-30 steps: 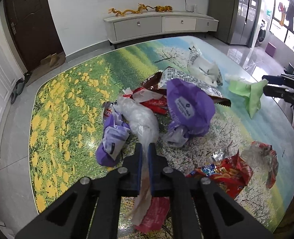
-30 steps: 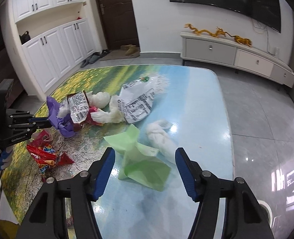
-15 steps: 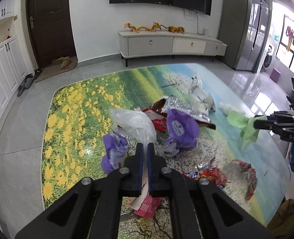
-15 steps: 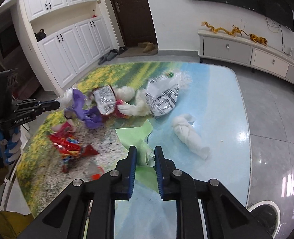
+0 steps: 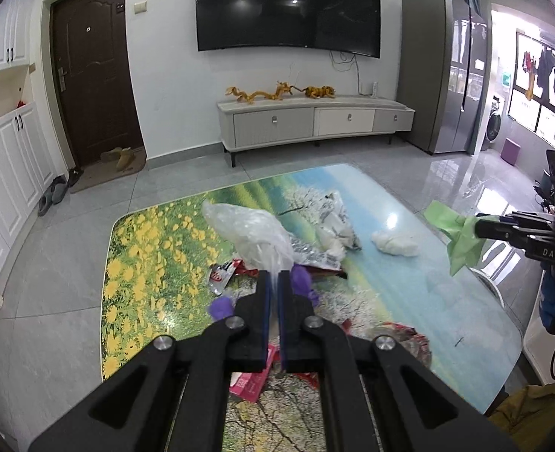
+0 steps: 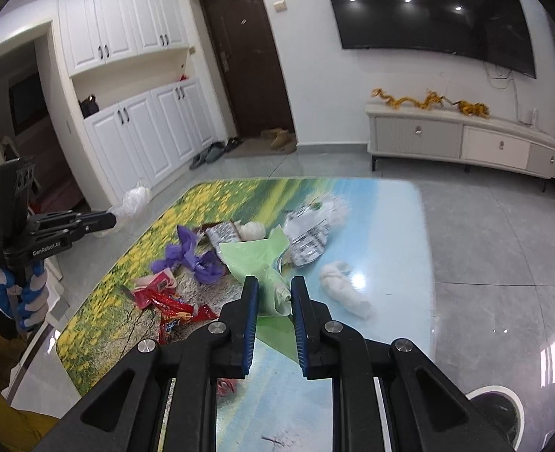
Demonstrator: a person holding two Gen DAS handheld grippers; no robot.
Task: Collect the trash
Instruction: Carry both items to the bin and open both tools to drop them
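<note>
Two pieces are now rising off the bench: the left hand-held gripper is clenching a clear bag, while the right hand-held gripper, open a second ago, is pinching green paper.

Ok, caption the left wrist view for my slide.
Left gripper lifts a clear bag above the littered table.

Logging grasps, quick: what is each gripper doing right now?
Left gripper: shut on the crumpled clear plastic bag.
Right gripper: shut on the light green plastic bag.
</note>
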